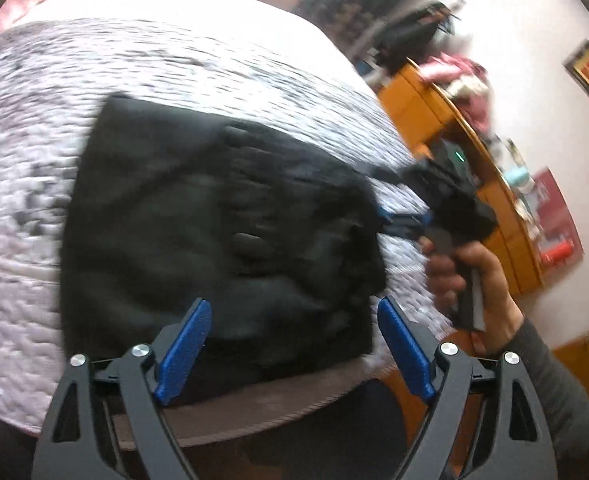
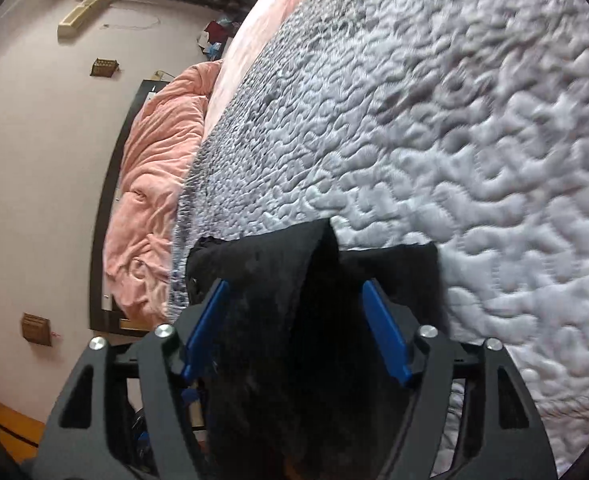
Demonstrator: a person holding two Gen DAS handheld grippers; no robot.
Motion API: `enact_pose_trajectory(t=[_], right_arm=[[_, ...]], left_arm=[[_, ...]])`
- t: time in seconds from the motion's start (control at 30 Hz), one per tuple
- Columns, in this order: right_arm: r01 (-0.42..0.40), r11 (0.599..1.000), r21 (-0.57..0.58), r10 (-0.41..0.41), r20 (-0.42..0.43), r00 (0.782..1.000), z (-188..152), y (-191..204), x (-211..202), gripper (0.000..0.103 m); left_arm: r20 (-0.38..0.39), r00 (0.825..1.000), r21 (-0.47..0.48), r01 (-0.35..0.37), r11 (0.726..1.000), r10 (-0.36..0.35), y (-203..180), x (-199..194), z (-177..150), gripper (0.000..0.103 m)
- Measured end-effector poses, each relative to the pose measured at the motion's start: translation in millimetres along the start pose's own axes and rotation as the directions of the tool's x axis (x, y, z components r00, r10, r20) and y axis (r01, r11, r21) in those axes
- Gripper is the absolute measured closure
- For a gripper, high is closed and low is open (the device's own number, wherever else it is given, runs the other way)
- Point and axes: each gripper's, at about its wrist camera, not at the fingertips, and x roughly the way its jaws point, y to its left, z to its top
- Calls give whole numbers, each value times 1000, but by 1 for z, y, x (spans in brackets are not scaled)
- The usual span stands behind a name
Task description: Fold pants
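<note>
Left wrist view: we kept our left hand-held gripper [image 1: 290,340] spread, empty, above the pants [image 1: 214,232] folded flat on the bed [image 1: 34,160]; our right hand-held gripper [image 2: 294,328], at three o'clock, was spread around their edge, letting go.

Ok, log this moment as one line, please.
stage: fold release | pants: folded black bundle on quilted bedspread | left gripper: open, empty | right gripper: open, cloth between pads, not pinched

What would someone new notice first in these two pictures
The folded black pants lie dark against the pale quilted bedspread near the bed's edge. The left gripper hovers open above them, and black cloth sits between the right gripper's parted blue pads.
</note>
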Motion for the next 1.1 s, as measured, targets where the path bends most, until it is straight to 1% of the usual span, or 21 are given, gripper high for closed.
enact_pose_trajectory(t=[0.03,0.07,0.13,0.23,0.3,0.33,0.37,0.43,0.5,0.53,0.57,0.6,0.67,0.73,0.8,0.87,0.9,0.93,0.97,1.07,1.1], right_arm=[[-11,1000,3,11,-24,1000,1,1,6,80],[-4,1000,-1,4,-32,999,0,4,9,89],[22,999,-37,-23,-20,1000,-4,22,5,94],[22,995,-94,-20,23,1000,-13,52,-18,95],[55,993,-104,-46,87,995,-17,63,-43,95],[85,992,-94,-75,105,992,-18,60,-49,95],[135,990,-51,-128,123,984,-16,47,-52,95],[163,986,46,-167,113,979,-17,18,-48,94],[169,985,45,-172,91,981,-23,-2,-35,83],[182,982,39,-185,86,979,-25,-4,-32,68],[204,978,41,-208,110,972,-27,-6,-35,58],[210,976,50,-215,134,967,-30,-5,-40,56],[169,983,71,-178,152,972,-39,-3,-51,50],[141,985,97,-155,160,975,-59,-5,-63,43],[118,986,120,-135,150,979,-79,-12,-69,38],[142,980,137,-159,120,980,-94,-18,-66,33],[149,979,141,-164,100,981,-100,-21,-61,33],[144,979,144,-157,83,984,-104,-22,-55,45],[138,980,143,-150,76,986,-108,-22,-50,67],[152,982,112,-164,112,980,-111,-8,-57,77],[151,983,101,-163,124,979,-114,-2,-61,78]], left_arm=[[12,1000,-27,-22,999,22,13,-4,2,17],[15,999,-43,-33,999,33,21,-6,3,17],[22,998,-77,-62,995,64,39,-10,6,17],[35,995,-109,-90,990,94,58,-13,9,17],[39,993,-120,-106,987,111,67,-16,10,17],[39,993,-121,-110,986,116,71,-16,11,17],[33,992,-118,-118,986,122,70,-12,12,17],[21,991,-101,-130,986,133,69,-5,9,17],[-4,988,-73,-156,985,157,68,5,10,17],[-18,987,-62,-162,985,161,70,10,10,17],[-27,987,-56,-162,985,161,70,11,10,17],[-33,985,-52,-170,984,168,70,14,10,17],[-30,985,-46,-172,984,171,68,13,9,17],[-25,986,-52,-167,985,166,69,11,9,17],[-23,986,-62,-166,984,165,72,9,8,16],[-24,986,-74,-168,983,167,74,9,6,16],[-25,985,-78,-171,982,169,75,9,5,16],[-25,985,-79,-171,982,170,75,8,4,16],[-24,985,-79,-170,982,169,73,5,3,16],[-11,985,-71,-173,982,173,71,-4,1,16],[-5,984,-71,-175,982,175,70,-8,1,16]])
